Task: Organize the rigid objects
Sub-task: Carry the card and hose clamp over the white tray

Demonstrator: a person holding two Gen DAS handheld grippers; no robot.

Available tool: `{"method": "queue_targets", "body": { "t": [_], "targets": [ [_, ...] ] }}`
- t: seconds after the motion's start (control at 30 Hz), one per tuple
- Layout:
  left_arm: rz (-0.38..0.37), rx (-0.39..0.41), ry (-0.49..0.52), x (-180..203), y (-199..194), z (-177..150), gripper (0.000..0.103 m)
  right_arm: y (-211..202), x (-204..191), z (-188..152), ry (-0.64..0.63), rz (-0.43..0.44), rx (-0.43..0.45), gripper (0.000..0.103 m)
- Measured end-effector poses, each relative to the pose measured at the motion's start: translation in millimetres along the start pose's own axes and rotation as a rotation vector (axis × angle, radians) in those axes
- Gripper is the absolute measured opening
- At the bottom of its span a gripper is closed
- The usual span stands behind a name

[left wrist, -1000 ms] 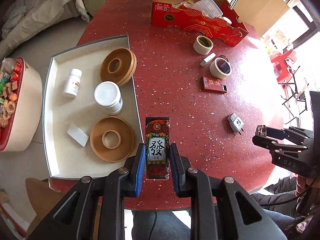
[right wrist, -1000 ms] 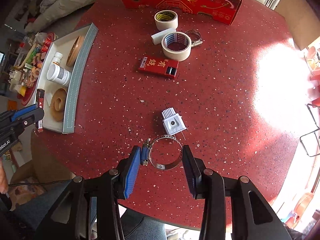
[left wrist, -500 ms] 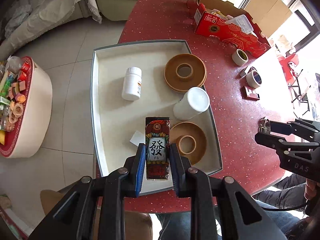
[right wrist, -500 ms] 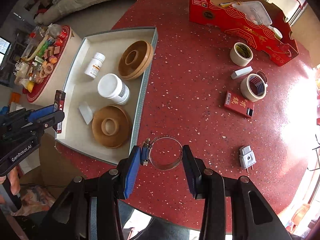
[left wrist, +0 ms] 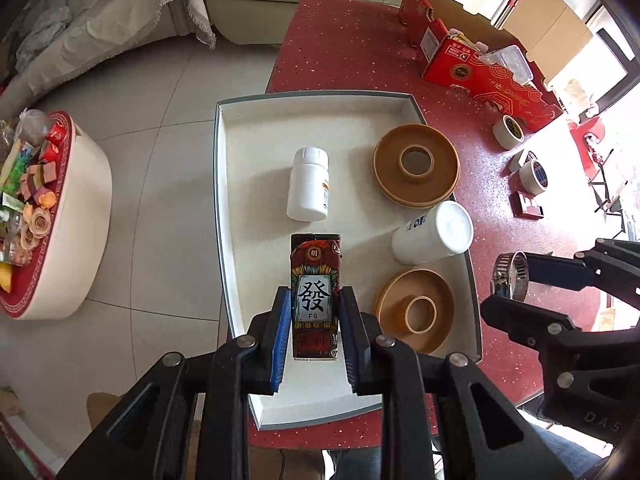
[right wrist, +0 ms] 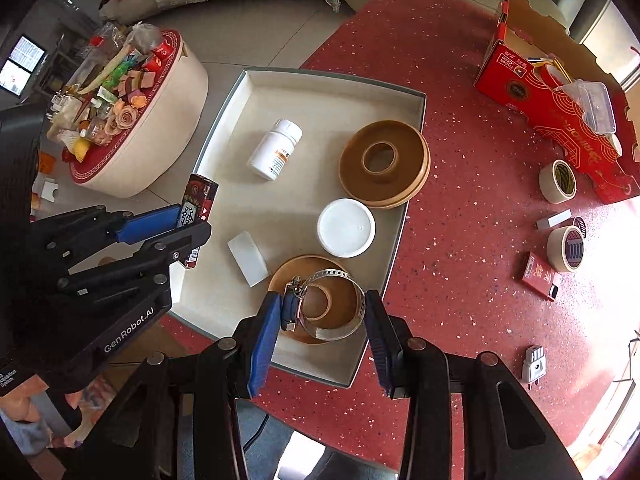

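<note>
1. Both hands carry a load above the tray (left wrist: 224,208), so the step in hand looks like delivery: loose rigid items are being gathered off the red speckled tabletop (right wrist: 460,184) into the tray.
2. The left tongs (left wrist: 315,334) are closed narrowly on a small printed card box (left wrist: 316,292), flat-sided, glossy, with a large black character on its face; it hangs over the tray's near half, at about 6 o'clock from the lying white pill bottle (left wrist: 308,186).
3. The right tongs (right wrist: 323,320) are closed on a metal hose clamp (right wrist: 332,304), a thin perforated steel band with a screw housing against the blue pad; it hovers over the nearer tan ring dish (right wrist: 316,300), at 6 o'clock from the white-lidded jar (right wrist: 346,227).
4. The next move probably calls for lowering each item onto bare tray floor and then parting the pads; the clamp likely wants shifting off the dish first.
5. Already in the tray: two smooth tan ring-shaped dishes, the round jar, the bottle and a white block (right wrist: 248,258).
6. Still on the tabletop at about 3 o'clock: tape rolls (right wrist: 558,176), a red flat box (right wrist: 540,276) and a white plug (right wrist: 534,366).
</note>
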State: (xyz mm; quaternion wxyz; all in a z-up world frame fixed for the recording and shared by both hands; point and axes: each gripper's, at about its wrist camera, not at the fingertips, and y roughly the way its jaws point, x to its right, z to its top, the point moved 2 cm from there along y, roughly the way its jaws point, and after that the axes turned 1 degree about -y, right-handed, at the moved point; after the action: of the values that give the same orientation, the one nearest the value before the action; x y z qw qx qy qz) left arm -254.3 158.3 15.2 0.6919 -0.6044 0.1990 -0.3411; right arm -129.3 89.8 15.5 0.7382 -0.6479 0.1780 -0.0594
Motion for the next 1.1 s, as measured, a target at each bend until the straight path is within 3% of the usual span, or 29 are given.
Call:
{"method": "queue_targets", "body": {
  "t": [1.1],
  "targets": [
    [0.012, -0.049, 0.025, 2, 26, 13, 0.025, 23, -9, 1, -0.007, -0.007, -0.072, 0.043]
  ]
}}
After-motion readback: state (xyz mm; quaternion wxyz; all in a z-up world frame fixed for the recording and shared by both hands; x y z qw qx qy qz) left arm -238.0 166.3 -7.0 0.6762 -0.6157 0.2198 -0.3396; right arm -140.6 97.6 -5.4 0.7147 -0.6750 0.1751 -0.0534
